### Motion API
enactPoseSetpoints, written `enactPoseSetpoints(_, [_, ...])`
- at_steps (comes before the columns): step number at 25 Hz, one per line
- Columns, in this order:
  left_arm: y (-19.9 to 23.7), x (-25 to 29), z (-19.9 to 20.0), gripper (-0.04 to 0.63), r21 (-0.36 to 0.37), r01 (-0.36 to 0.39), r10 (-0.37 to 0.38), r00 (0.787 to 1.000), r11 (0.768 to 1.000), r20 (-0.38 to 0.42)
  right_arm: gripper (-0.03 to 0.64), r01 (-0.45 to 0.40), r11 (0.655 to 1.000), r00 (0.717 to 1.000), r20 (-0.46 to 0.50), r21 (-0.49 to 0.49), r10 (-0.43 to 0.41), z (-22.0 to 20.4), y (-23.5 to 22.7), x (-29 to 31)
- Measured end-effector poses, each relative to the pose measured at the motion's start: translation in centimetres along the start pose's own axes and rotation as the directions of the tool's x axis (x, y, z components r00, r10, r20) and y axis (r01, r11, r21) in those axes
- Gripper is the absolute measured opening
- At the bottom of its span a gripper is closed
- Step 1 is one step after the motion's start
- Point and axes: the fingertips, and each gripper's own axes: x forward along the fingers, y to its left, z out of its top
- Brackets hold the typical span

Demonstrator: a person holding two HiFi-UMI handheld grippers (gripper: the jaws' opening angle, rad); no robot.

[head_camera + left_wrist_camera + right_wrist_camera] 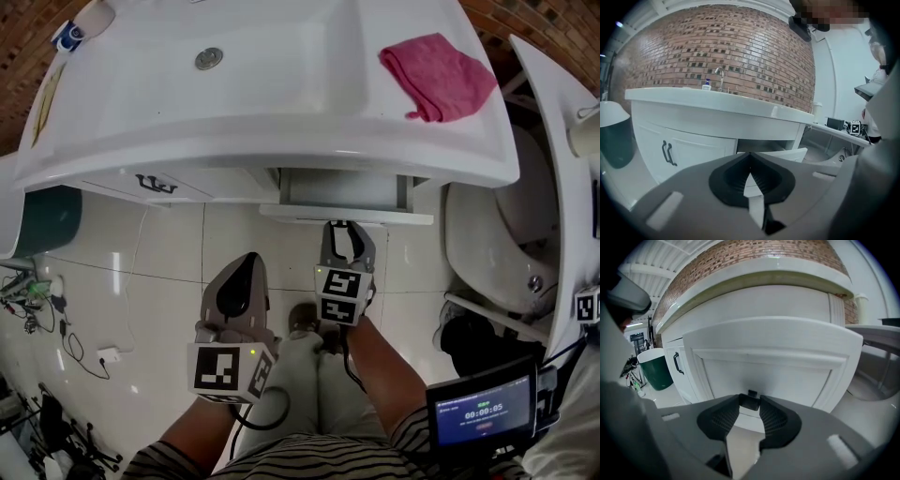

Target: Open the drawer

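The white vanity drawer (347,215) stands pulled out a little from under the countertop, its inside showing behind the front panel. My right gripper (344,232) reaches to the drawer front (773,357), and its jaws are shut on the small black drawer handle (750,402) at the panel's lower middle. My left gripper (246,261) hangs over the floor tiles, left of the right one and back from the cabinet, shut with nothing in it (750,157). From the left gripper view the drawer (787,154) juts out of the cabinet.
A cabinet door with a black handle (155,183) is left of the drawer. On the countertop lies a pink cloth (439,75), beside the basin drain (208,58). A toilet (497,244) stands close on the right, a green bin (42,220) on the left. Cables (84,356) trail on the floor.
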Motion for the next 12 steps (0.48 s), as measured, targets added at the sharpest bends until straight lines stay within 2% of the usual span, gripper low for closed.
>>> enactPoseSetpoints(12, [-2.0,-3.9,-0.3,0.015,-0.003,0.006,-0.006,1.000,1.000,0.008,0.135,-0.015,1.000,0.999,-0.035,0.007,0.015,-4.4,1.7,-5.8])
